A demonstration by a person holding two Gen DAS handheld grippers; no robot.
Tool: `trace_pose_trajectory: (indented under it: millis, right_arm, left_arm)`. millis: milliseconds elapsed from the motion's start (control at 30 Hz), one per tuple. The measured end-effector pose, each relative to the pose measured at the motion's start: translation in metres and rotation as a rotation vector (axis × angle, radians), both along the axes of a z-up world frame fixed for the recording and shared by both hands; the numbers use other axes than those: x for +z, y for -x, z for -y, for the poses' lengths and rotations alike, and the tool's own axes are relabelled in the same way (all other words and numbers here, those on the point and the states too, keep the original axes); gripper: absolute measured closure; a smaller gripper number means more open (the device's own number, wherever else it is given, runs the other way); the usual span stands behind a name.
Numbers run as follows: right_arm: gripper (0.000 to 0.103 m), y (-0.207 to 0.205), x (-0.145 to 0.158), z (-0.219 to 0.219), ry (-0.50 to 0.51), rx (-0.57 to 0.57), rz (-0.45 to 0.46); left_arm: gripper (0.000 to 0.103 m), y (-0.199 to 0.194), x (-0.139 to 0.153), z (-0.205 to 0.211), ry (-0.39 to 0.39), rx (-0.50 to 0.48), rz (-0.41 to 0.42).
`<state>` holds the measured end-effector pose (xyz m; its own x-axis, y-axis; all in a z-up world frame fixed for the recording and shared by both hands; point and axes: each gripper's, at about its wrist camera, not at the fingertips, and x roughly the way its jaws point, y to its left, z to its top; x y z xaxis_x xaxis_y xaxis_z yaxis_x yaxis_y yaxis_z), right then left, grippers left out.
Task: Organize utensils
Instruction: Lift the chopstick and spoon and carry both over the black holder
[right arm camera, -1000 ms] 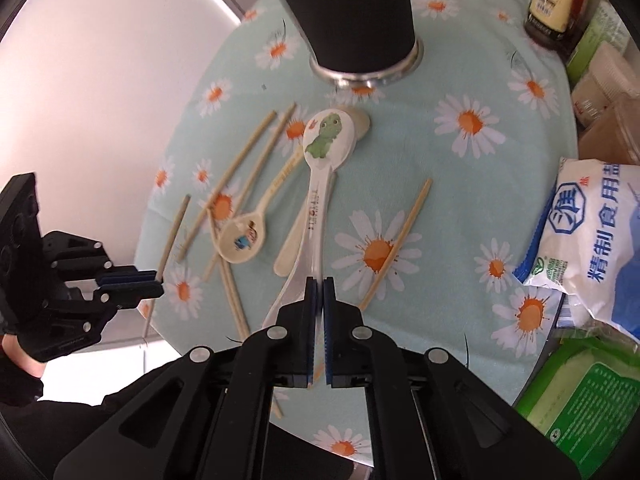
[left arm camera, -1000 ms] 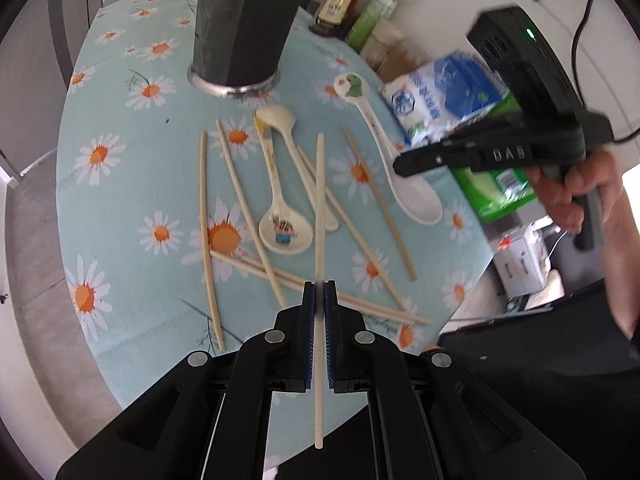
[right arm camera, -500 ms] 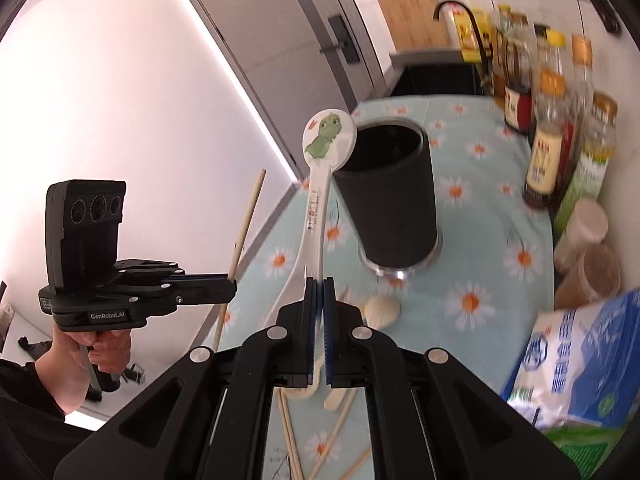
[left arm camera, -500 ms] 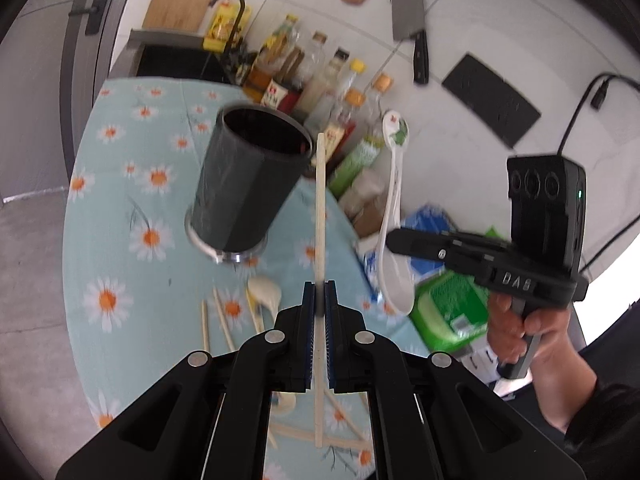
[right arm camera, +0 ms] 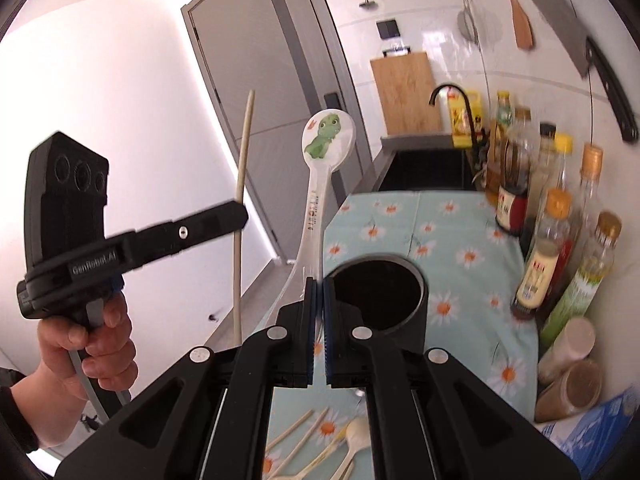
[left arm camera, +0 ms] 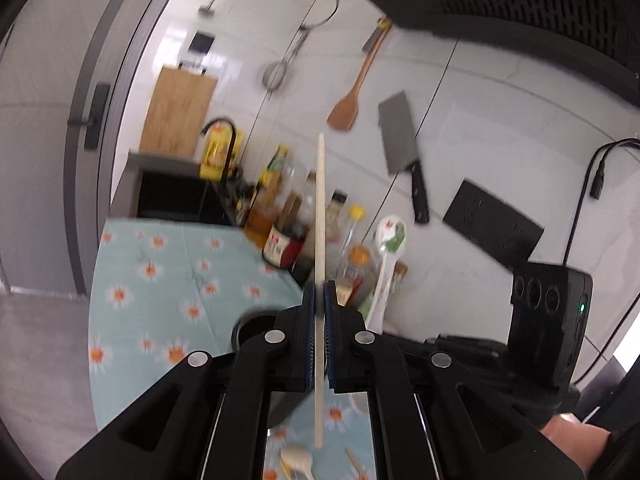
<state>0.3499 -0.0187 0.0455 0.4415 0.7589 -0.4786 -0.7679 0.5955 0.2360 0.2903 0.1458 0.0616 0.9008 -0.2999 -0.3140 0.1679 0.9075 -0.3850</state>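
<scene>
Gripping chopstick, spoon, holder rim open

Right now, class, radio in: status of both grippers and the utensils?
Left gripper shut on a chopstick. Right gripper shut on the dinosaur spoon. Black holder open-topped, nothing blocking. More utensils on the table.

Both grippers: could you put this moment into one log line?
left gripper: shut on chopstick | right gripper: shut on dinosaur spoon | both above black holder
</scene>
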Motion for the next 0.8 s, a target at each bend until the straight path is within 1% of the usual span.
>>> trace_pose_trajectory:
  millis: [67,167,267,400,533,800]
  right_arm:
    - [0.099,-0.007,0.006,-0.003,-0.006,-0.055,0.065]
    - [0.099,-0.017,0.011,-0.006,-0.023,-0.089,0.097]
    - [0.099,-0.029,0.011,-0.008,-0.043,-0.125,0.113]
    - [0.099,-0.045,0.005,-0.012,-0.058,-0.146,0.117]
    - [0.099,-0.053,-0.003,-0.011,-0.064,-0.159,0.106]
    - [0.099,-0.056,-0.033,-0.015,-0.018,-0.174,0.068]
  left_arm:
    - [0.099,-0.006,0.007,0.000,-0.015,0.011,0.054]
    - [0.099,-0.019,0.010,-0.002,-0.014,0.036,0.100]
    - [0.099,-0.028,0.012,0.001,-0.039,0.062,0.155]
    - [0.099,-0.036,0.011,0.005,-0.075,0.083,0.200]
    - [0.099,-0.046,0.000,0.008,-0.101,0.090,0.199]
    - [0.099,-0.061,-0.040,0.010,-0.115,0.095,0.115]
